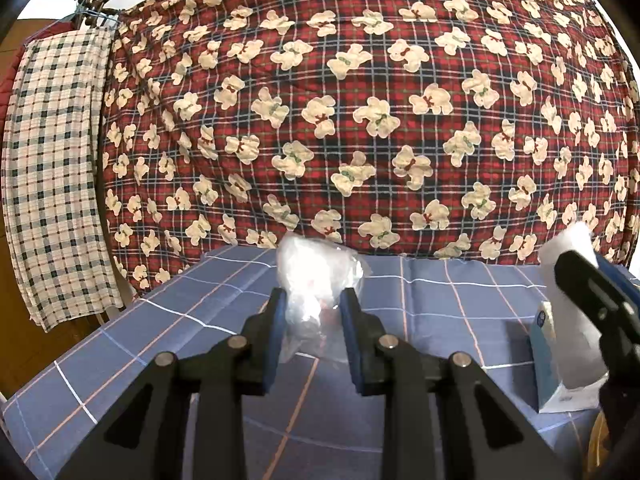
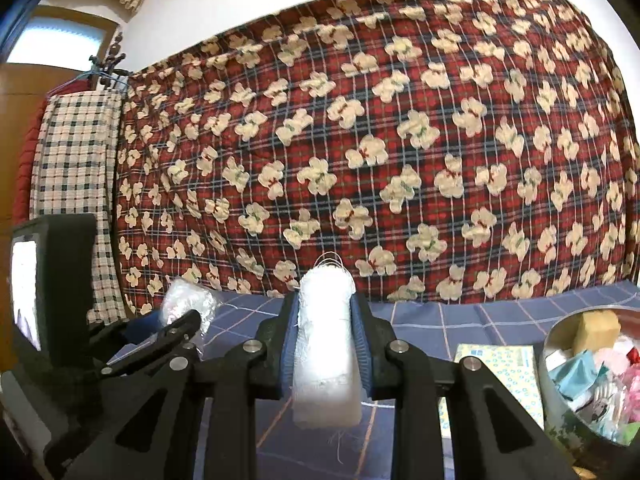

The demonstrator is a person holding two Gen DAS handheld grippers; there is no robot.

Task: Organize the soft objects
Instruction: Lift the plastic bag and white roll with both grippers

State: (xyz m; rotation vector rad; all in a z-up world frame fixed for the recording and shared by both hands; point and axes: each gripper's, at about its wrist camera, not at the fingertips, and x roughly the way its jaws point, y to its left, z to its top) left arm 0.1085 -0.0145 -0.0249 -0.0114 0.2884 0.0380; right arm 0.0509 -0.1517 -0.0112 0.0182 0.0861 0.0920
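Observation:
My left gripper (image 1: 313, 298) is shut on a clear crumpled plastic bag (image 1: 316, 276) and holds it above the blue checked tablecloth (image 1: 200, 320). The bag also shows in the right wrist view (image 2: 188, 305), at the left gripper's tip. My right gripper (image 2: 325, 300) is shut on a white folded cloth (image 2: 326, 344) that stands upright between its blue pads. The cloth (image 1: 570, 292) and the right gripper show at the right edge of the left wrist view.
A round tin (image 2: 552, 392) with several soft items stands at the right. A patterned tissue box (image 2: 500, 368) lies beside it, and shows in the left wrist view (image 1: 548, 360). A red bear-print quilt (image 1: 360, 100) hangs behind the table. A checked cloth (image 1: 52, 168) hangs at left.

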